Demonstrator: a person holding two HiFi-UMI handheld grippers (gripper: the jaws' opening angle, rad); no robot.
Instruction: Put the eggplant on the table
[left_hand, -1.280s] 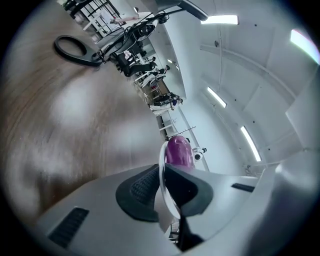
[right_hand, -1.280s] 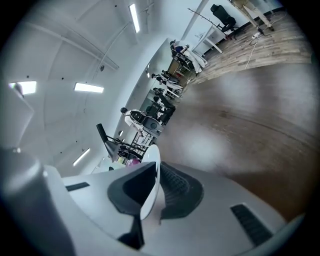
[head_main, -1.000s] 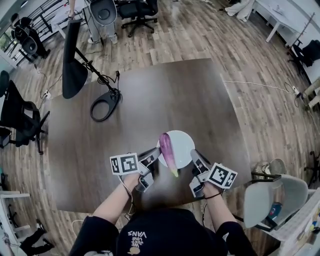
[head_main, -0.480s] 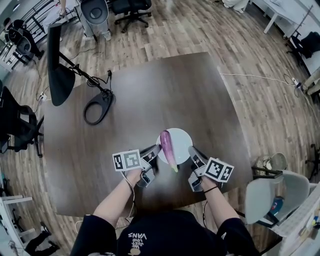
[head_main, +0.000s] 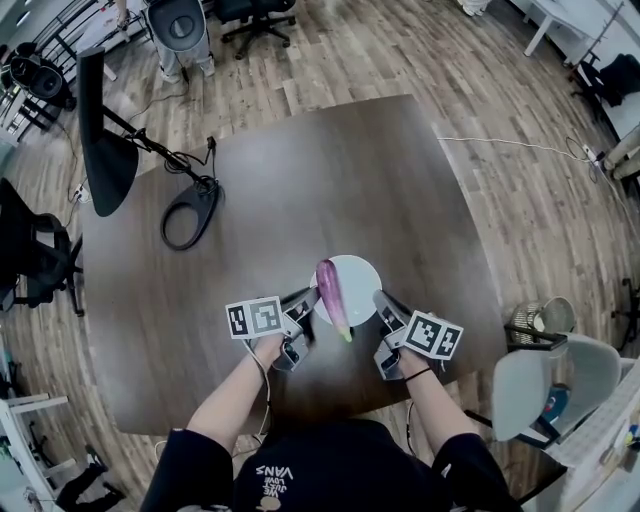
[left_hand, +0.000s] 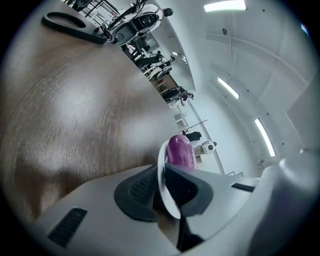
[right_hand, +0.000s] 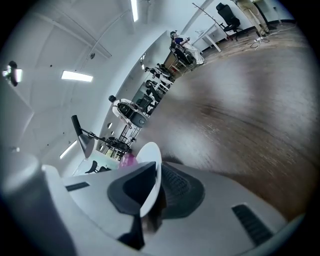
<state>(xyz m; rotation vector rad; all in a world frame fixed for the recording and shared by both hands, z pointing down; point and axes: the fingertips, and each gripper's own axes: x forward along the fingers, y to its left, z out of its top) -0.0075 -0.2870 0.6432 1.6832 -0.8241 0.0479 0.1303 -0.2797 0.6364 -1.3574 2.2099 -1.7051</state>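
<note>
Table (head_main: 400, 180): dark wood, squarish. On it: black ring-shaped lamp base (head_main: 190, 212), well beyond and left of the fingers (head_main: 297, 306) of the left gripper (head_main: 308, 299).

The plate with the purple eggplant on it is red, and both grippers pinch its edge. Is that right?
Not quite. The plate is white, not red, as the head view shows. The purple eggplant does lie on it, and the left gripper and the right gripper each pinch its edge.
</note>
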